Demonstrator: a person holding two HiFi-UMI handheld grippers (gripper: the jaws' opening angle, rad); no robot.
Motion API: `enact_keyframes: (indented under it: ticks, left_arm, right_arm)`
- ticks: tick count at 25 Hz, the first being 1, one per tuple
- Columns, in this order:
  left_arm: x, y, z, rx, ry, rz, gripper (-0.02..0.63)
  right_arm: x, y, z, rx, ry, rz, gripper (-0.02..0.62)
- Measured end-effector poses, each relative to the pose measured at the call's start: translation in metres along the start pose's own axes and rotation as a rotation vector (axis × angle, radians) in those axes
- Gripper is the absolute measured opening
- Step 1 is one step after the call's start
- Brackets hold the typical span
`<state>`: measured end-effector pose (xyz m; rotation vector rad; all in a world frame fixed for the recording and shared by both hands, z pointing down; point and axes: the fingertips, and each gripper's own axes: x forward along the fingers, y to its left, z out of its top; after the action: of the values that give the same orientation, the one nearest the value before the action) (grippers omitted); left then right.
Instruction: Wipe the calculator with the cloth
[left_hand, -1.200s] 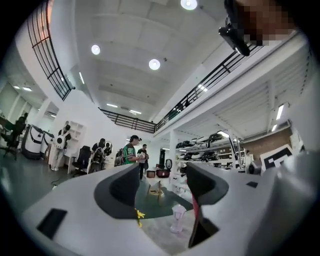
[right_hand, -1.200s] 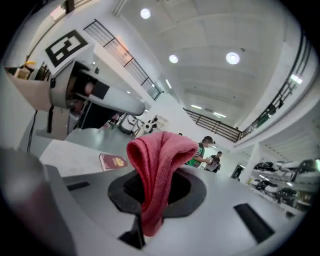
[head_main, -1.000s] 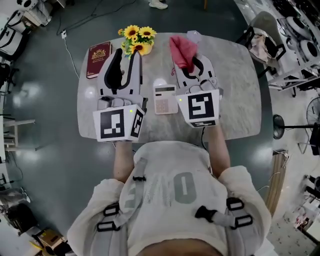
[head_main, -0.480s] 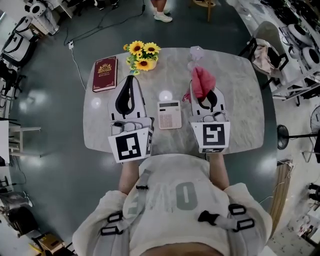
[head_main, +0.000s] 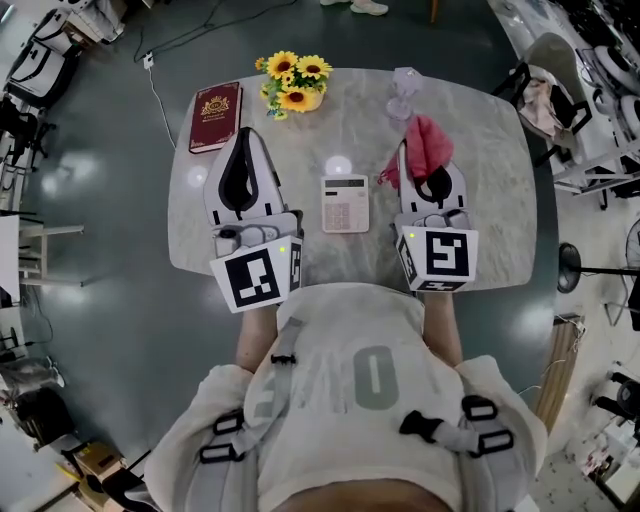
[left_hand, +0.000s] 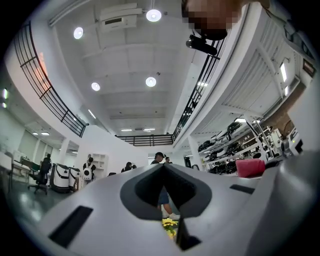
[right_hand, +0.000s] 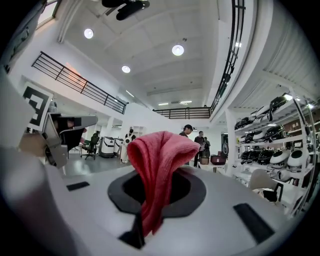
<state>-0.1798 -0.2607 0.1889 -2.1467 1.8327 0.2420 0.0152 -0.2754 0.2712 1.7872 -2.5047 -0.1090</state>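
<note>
Now: cloth in hand, wipe not yet begun.

**Tools.** Right gripper (head_main: 426, 165) is clamped on the cloth (right_hand: 157, 155). A pink fold stands up past the jaw tips and a tail hangs down through the cut-out. Left gripper (head_main: 247, 138) has its jaws pressed together with nothing between them; in its own view I see only flowers through the slit.

**Task thing.** The calculator (head_main: 345, 203) lies flat at the middle of the table (head_main: 480, 230), a little toward the near edge. It sits between the two grippers and touches neither. The cloth is well to its right, about halfway between the near and far edges.

**Step, as I judge it.** This is the approach. The next move calls for swinging the right gripper left and tipping it down, so that the loose fold, not the jaw tips, lands on the keys. The calculator looks light and may skate on the smooth top. The left gripper could pin one of its edges, either with closed tips or after opening.

**Containers.** A small pot (head_main: 299, 101) at the far edge, left of middle, holds sunflowers (head_main: 296, 72). A clear glass (head_main: 405, 85) at the far edge, right of middle, stands just beyond the cloth. I cannot tell whether anything is in it.

**Other.** A red book (head_main: 215, 116) lies at the far left corner, out of the way.
</note>
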Motion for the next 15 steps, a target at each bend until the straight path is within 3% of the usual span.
enact_keyframes:
  ticks: [15]
  left_arm:
    - [-0.0086, -0.0025, -0.0089, -0.002, 0.034, -0.009, 0.020]
  right_arm:
    - [-0.0083, 0.0009, -0.0091, 0.007, 0.021, 0.003, 0.055]
